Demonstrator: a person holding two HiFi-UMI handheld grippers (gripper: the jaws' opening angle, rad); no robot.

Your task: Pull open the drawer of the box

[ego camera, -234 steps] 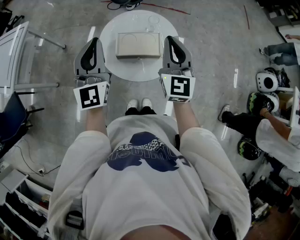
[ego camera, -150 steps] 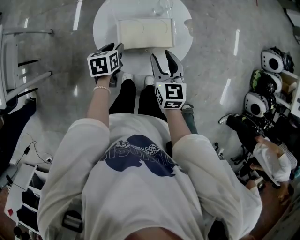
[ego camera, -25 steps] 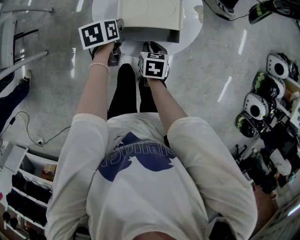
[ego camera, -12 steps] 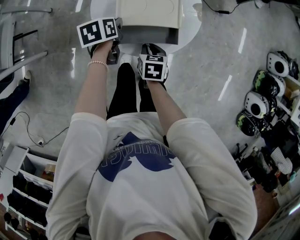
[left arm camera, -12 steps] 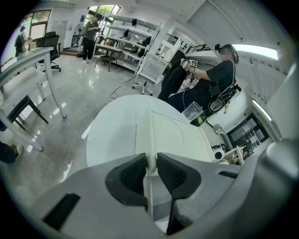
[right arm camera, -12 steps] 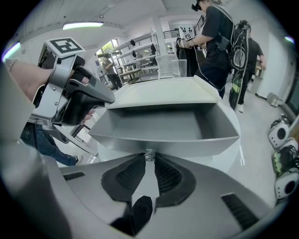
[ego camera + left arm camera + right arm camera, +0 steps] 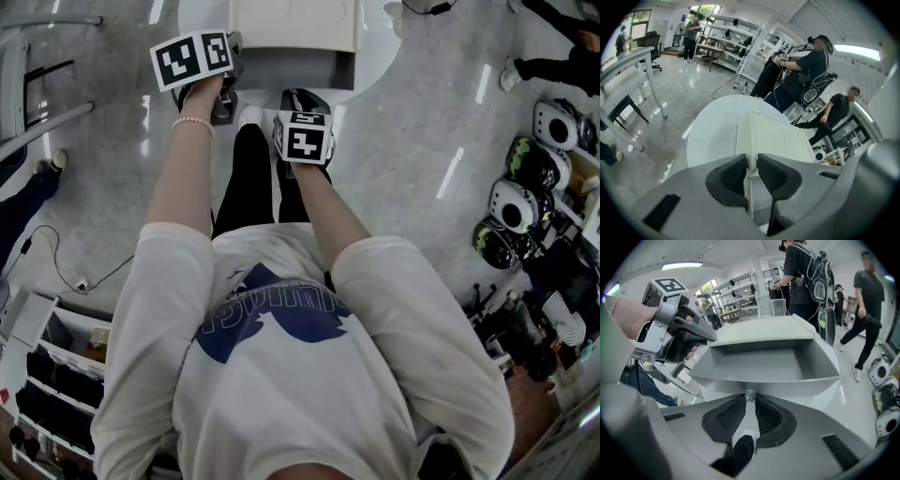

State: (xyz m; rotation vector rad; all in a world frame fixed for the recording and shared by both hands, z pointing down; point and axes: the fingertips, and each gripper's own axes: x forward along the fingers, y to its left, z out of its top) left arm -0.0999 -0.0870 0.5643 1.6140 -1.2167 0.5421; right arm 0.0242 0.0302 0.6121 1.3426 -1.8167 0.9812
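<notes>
A cream box (image 7: 295,23) stands on a round white table (image 7: 380,56). Its grey drawer (image 7: 281,67) is slid out towards me and shows an empty inside (image 7: 764,364). My right gripper (image 7: 298,96) is shut on the small metal knob (image 7: 749,395) at the middle of the drawer front. My left gripper (image 7: 228,75) is shut on the box's near left corner (image 7: 751,161), with the cream edge pinched between its pads. In the right gripper view the left gripper (image 7: 701,336) shows at the box's left side.
The person's legs and white shoes (image 7: 251,117) are right under the table edge. Helmets (image 7: 514,211) lie on the floor at right, a shelf unit (image 7: 42,375) at lower left, metal furniture legs (image 7: 47,117) at left. Other people (image 7: 806,282) stand beyond the table.
The drawer has slid a little further out of the box towards me with my right gripper on its knob. My left gripper has stayed clamped on the box.
</notes>
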